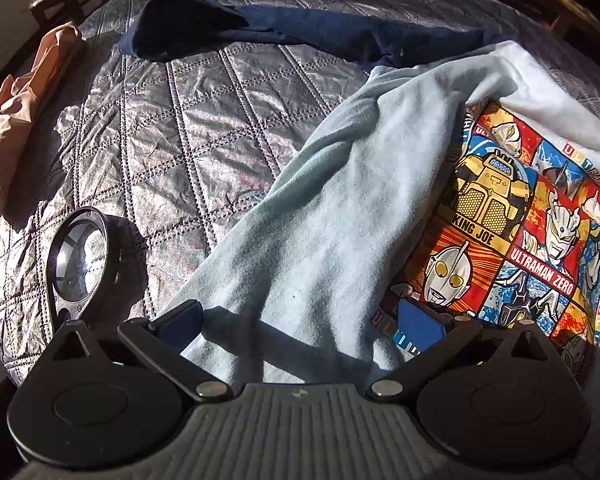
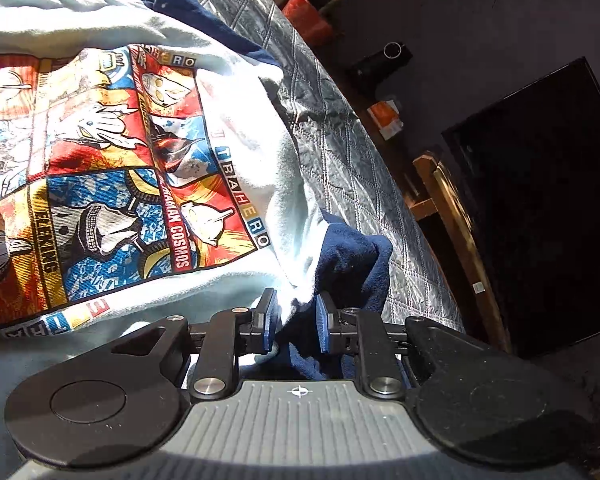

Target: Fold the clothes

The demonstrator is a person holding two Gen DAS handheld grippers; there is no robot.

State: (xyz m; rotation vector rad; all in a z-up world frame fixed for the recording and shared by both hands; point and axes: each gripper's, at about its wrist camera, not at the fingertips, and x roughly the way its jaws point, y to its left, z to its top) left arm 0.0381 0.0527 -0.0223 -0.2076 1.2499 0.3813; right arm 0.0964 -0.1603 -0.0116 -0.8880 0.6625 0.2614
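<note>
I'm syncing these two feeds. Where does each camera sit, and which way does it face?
Left wrist: on the left gripper, jaws wide, looking across the shirt and quilt.
Right wrist: on the right gripper, facing the shirt's edge and the quilt's side.
Shared: the shirt's print; only grippers show.

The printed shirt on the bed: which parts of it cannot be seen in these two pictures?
- Printed shirt: left wrist view, its left part of the print lies under its own folded-over cloth.
- Its lower edge: hidden behind the open left gripper.
- Right wrist view: the right gripper covers the pinched cloth; its shirt-or-blue garment share is unclear.
</note>
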